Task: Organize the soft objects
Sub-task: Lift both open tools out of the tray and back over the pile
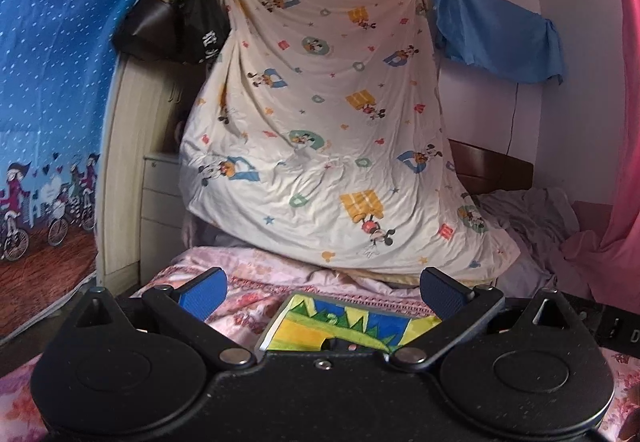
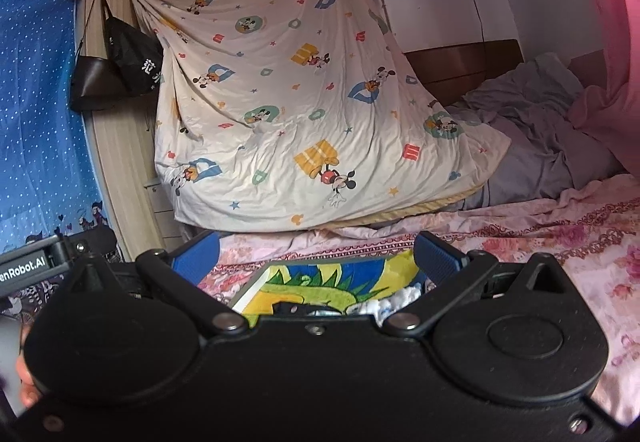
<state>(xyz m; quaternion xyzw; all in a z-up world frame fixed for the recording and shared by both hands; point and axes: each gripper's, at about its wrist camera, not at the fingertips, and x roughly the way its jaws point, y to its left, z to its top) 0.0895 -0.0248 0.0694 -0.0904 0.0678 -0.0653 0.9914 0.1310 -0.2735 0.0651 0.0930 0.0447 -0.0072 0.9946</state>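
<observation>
A colourful blue, green and yellow cushion-like soft thing (image 1: pixel 352 324) lies flat on the pink floral bedspread (image 1: pixel 248 298), just below and between my left gripper's (image 1: pixel 326 288) wide-open blue pads. It also shows in the right wrist view (image 2: pixel 328 284), under my right gripper (image 2: pixel 316 258), which is open too. A small white and blue cloth (image 2: pixel 384 304) lies on it near the right finger. Neither gripper holds anything. Both gripper bodies hide the near part of the soft thing.
A cream Mickey Mouse sheet (image 1: pixel 320 146) hangs ahead, draped onto the bed. Grey rumpled bedding (image 2: pixel 540 130) and a pink curtain (image 2: pixel 608 42) are at right. Black bags (image 1: pixel 172 22) hang on a wooden wardrobe (image 1: pixel 128 170) at left, beside a blue dotted curtain (image 1: pixel 52 62).
</observation>
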